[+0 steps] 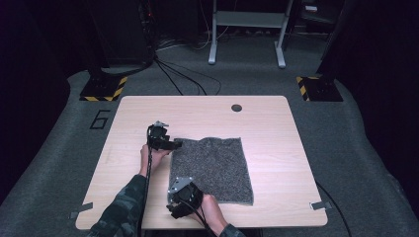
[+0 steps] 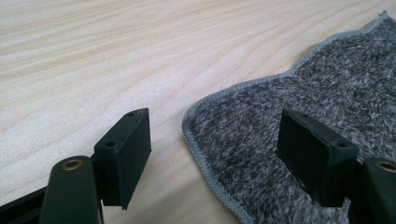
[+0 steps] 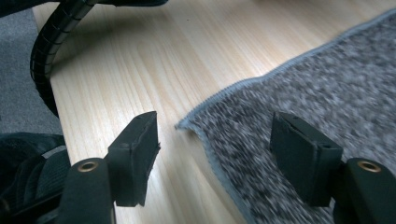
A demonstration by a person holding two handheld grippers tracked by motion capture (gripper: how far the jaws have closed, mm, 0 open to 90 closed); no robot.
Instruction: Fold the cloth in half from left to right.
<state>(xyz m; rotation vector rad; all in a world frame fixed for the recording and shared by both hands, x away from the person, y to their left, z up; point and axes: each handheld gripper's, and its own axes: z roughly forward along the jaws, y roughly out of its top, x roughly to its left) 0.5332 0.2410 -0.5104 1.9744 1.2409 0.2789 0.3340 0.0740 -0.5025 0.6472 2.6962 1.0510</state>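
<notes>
We see the left gripper (image 2: 212,163) with its jaws spread wide and nothing between the pads. One jaw hangs over bare wood, the other over grey pile, and the rounded corner of the grey towel (image 2: 299,135) sits in the gap between them, its stitched hem curving just ahead of the pads. Whether the pads touch the surface we cannot tell.

The right gripper (image 3: 215,163) stands the same way: jaws well apart, gripping nothing, straddling another corner of the towel (image 3: 308,107). That corner's tip lies just ahead of the pad that is over the wood, and the second pad is above the cloth. Beyond that first pad, a ribbed black cable (image 3: 51,42) loops over the table's edge.

From the high view, the left gripper (image 1: 170,144) is at the towel's far left corner and the right gripper (image 1: 174,195) at its near left corner, so both sit along the same side of the towel (image 1: 212,168), which stretches flat away from them to the right. A hand (image 1: 157,157) holds the left gripper, with a camouflage sleeve (image 1: 121,210) behind it; another hand (image 1: 212,210) holds the right one.

The towel lies on a pale wooden table (image 1: 267,133). Far across from the grippers, a small dark round cap (image 1: 236,107) is set in the tabletop. Around the table is grey carpet (image 1: 346,138).
</notes>
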